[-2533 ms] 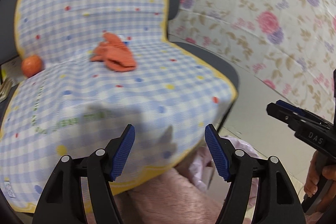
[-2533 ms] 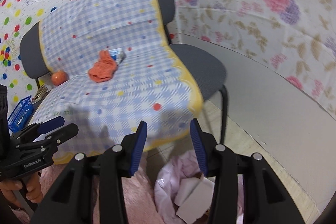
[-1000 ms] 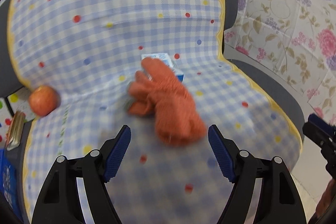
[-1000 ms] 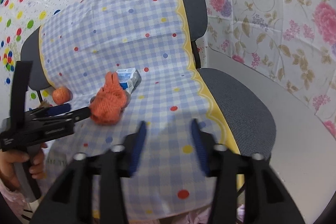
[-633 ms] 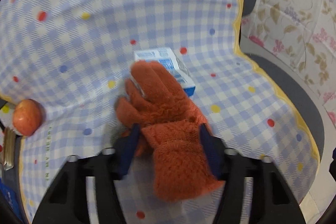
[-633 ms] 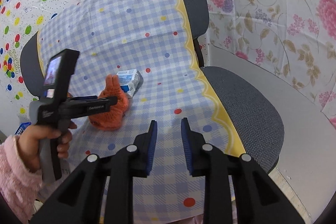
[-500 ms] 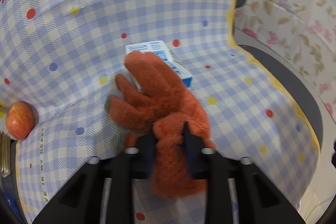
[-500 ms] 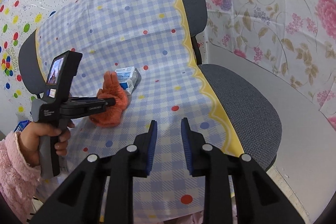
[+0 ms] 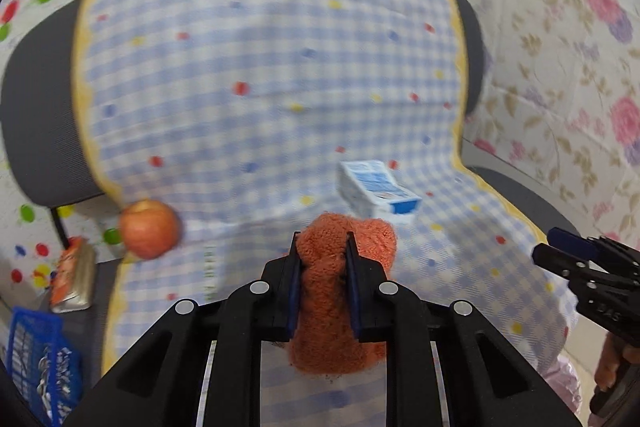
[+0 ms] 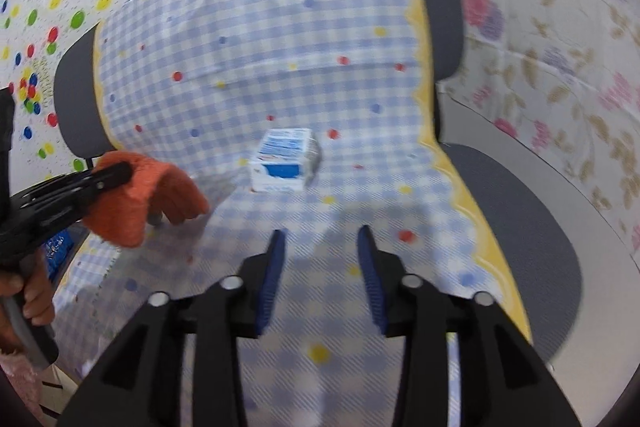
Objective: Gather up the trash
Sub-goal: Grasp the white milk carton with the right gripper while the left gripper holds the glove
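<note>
Trash here looks to be the small blue-and-white carton [image 10: 285, 160], which lies on its side on the checked cloth [image 10: 280, 39] draped over a grey chair [image 10: 532, 227], near the fold where seat meets backrest. Nothing covers it now, and it sits straight ahead of the right gripper [image 10: 322, 269], a little beyond the fingertips and not touching them.

Its jaws have just been opening; they stand partly apart with only the cloth showing between the blue pads, so this gripper holds nothing.

Over on the left side, the left gripper [image 9: 321, 281] is clamped on an orange knitted glove [image 9: 340, 291]; its jaws have just been closing, and the pads now press into the glove's cuff from both sides. Seen from the right wrist, the glove [image 10: 140, 195] hangs from that gripper clear of the seat, fingers drooping down, to the left of the carton and apart from it. A hand [image 10: 30, 291] grips the handle below.

From the left wrist view an apple [image 9: 149, 229] rests at the left edge of the cloth, well apart from the carton [image 9: 376, 193]. Further left lie a foil-wrapped item [image 9: 74, 277] and a blue basket [image 9: 38, 367].
</note>
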`<move>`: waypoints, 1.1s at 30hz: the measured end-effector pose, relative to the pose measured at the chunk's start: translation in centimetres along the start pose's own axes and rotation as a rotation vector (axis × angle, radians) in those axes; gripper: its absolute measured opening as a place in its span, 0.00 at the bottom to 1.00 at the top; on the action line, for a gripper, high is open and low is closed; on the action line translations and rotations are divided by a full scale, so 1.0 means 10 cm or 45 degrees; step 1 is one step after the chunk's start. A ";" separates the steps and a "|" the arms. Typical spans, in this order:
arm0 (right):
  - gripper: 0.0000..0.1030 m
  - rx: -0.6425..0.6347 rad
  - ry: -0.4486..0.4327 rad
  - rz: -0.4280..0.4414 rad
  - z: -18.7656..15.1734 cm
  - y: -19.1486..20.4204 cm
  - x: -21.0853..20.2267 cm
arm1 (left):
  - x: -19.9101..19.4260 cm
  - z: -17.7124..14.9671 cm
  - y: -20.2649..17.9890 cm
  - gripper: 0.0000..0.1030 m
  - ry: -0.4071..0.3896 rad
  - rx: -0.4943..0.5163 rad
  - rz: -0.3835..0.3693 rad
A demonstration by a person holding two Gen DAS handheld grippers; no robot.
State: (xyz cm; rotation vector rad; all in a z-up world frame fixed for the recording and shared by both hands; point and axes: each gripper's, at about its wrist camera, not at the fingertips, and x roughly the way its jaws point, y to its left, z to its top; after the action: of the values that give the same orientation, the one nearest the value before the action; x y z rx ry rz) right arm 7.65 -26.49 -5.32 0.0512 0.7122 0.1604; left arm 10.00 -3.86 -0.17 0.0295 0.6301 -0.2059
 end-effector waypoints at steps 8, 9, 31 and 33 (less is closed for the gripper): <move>0.77 -0.042 0.049 0.028 0.34 0.30 0.69 | 0.05 -0.08 0.36 0.19 0.004 -0.055 0.057; 0.79 -0.051 0.060 0.020 0.37 0.34 0.78 | 0.05 -0.10 0.39 0.19 0.003 -0.060 0.062; 0.68 0.099 0.216 -0.027 0.62 0.38 1.78 | 0.25 -0.19 0.52 0.20 0.070 -0.134 0.079; 0.68 0.074 0.188 -0.008 0.58 0.42 1.60 | 0.20 -0.20 0.49 0.20 0.060 -0.128 0.077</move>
State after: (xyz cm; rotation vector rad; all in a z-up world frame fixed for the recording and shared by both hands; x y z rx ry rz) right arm 22.84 -19.71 -10.80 0.0934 0.8641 0.1380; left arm 11.36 0.73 -3.12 -0.0431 0.6851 -0.1150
